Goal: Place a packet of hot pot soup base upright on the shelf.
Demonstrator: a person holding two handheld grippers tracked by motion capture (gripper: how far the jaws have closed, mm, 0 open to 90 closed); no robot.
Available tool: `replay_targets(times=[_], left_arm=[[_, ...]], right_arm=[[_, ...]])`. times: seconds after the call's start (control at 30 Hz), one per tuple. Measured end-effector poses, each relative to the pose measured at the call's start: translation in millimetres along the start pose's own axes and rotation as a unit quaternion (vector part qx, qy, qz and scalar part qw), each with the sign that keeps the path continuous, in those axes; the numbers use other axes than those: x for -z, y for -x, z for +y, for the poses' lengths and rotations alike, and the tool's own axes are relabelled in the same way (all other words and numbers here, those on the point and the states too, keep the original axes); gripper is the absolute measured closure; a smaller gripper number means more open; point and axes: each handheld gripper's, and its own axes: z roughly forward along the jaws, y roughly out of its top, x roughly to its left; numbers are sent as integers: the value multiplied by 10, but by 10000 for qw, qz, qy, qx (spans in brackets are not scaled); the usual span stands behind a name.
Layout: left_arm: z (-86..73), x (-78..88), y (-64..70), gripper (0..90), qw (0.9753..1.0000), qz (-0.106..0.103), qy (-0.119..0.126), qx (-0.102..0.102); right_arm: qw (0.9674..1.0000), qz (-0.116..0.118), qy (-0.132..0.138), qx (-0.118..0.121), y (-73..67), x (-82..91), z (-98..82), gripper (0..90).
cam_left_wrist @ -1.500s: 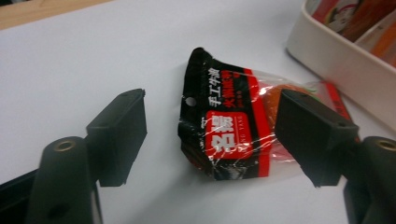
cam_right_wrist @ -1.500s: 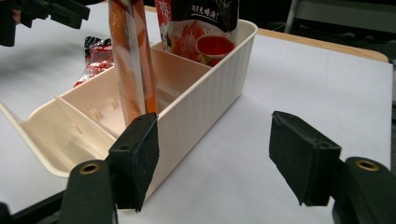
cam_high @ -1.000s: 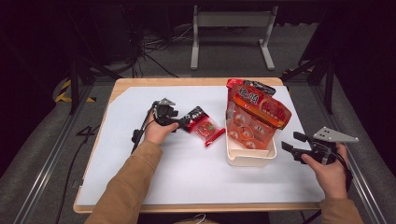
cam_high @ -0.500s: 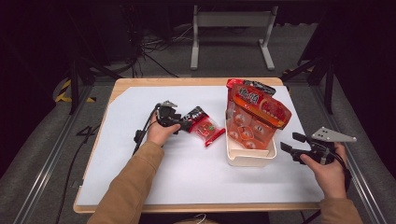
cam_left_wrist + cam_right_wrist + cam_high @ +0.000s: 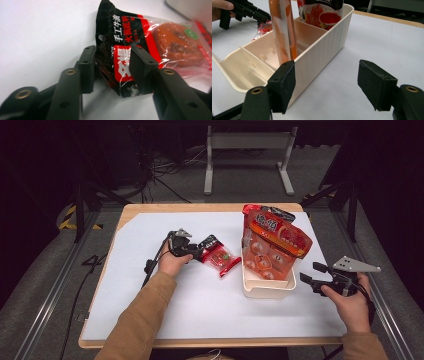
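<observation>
1. The small red-and-black plastic sachet (image 5: 140,52) is lying on the white tabletop (image 5: 150,315), left of the cream ribbed plastic bin (image 5: 262,290), not yet lifted.
2. The left gripper (image 5: 112,65) has just been closing; its jaws are pinching the sachet's black end.
3. The right gripper (image 5: 327,80) is waiting open, empty, right of the bin.
4. The bin is holding 2 upright orange pouches (image 5: 272,245); its nearest compartment is sitting empty, likely the sachet's destination.

Divided cream bin with orange packs
The bin (image 5: 265,292) sits just left of the right tongs (image 5: 310,272), with tall orange packs (image 5: 272,245) standing upright inside it.
</observation>
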Motion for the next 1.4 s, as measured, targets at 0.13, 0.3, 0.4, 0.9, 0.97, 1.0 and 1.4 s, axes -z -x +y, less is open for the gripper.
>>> replay_targets(times=[0.13,0.3,0.4,0.9,0.97,1.0,1.4], left_arm=[[5,26,16,668,9999,-4,92,-70],[28,-2,143,722,9993,-206,92,-303],[17,-19,133,726,9995,-228,101,-207],[-2,-4,92,889,9999,-155,40,-41],[14,35,93,891,9998,-181,79,-95],[23,51,99,891,9997,-180,128,-101],[197,448,220,896,9955,-649,675,-128]], right_arm=[[10000,0,-5,5,-4,-7,-1,310],[10000,12,-18,5,-5,-16,-5,309],[10000,21,-10,0,-9,-15,-3,307],[10000,37,19,-45,0,-9,-6,303],[10000,22,28,-57,6,-5,-8,303],[10000,19,23,-57,8,-3,-8,303],[10000,11,56,-76,6,13,3,304]])
